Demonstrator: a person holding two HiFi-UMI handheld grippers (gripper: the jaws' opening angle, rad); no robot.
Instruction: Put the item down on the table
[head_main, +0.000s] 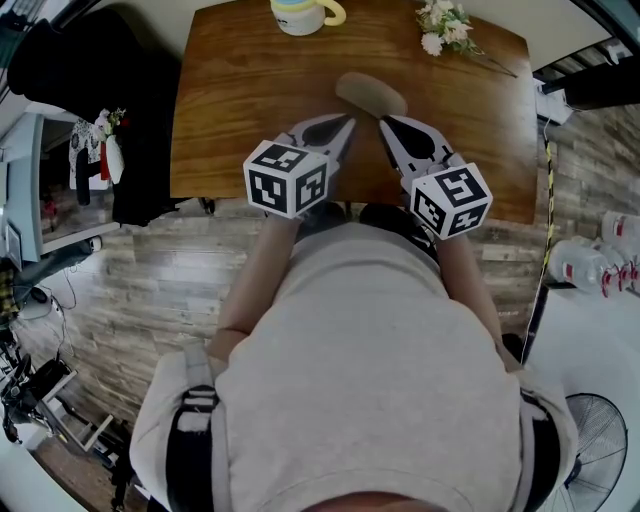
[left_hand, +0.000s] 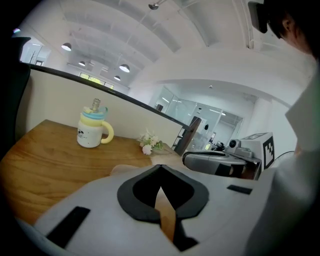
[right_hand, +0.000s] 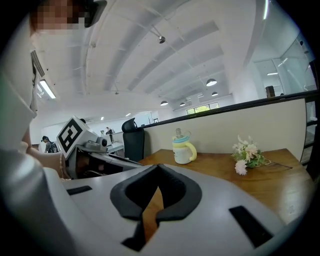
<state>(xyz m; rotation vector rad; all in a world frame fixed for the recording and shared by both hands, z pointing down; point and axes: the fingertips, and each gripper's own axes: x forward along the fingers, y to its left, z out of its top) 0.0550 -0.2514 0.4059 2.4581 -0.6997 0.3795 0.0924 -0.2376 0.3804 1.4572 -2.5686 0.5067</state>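
Item (head_main: 370, 93): a tan, rounded oblong thing lying flat on the table, held by neither gripper.
Item's place: around the middle of the table, just beyond the tips of the 2 grippers. The head view does not settle whether either tip touches it.
Table (head_main: 230, 120): brown wood with a rounded far edge. The person stands at its near edge.
Left gripper (head_main: 350, 120): it reaches in over the near edge and points toward the item. Its 2 fingers are together, their tips meet, and nothing is between them. Only a strip of table wood shows through the slit lower down.
Right gripper (head_main: 383, 122): it sits just beside the left one and is angled toward it, so the 2 tips are close. Its fingers are pressed together in the same way and are empty.
Marker cubes: 1 on each gripper, white with black squares, the left cube (head_main: 287, 177) and the right cube (head_main: 452, 198), both above the table's near edge.
Mug (head_main: 300, 14): white with pale blue and yellow bands and a yellow handle. It stands upright at the far edge, well apart from the item.
Flowers (head_main: 445, 25): a small sprig of white blooms with green leaves, lying near the far right corner.
Person: a grey top fills the lower head view, and both forearms run forward to the grippers.
Floor (head_main: 150, 290): pale wood planks around the table.
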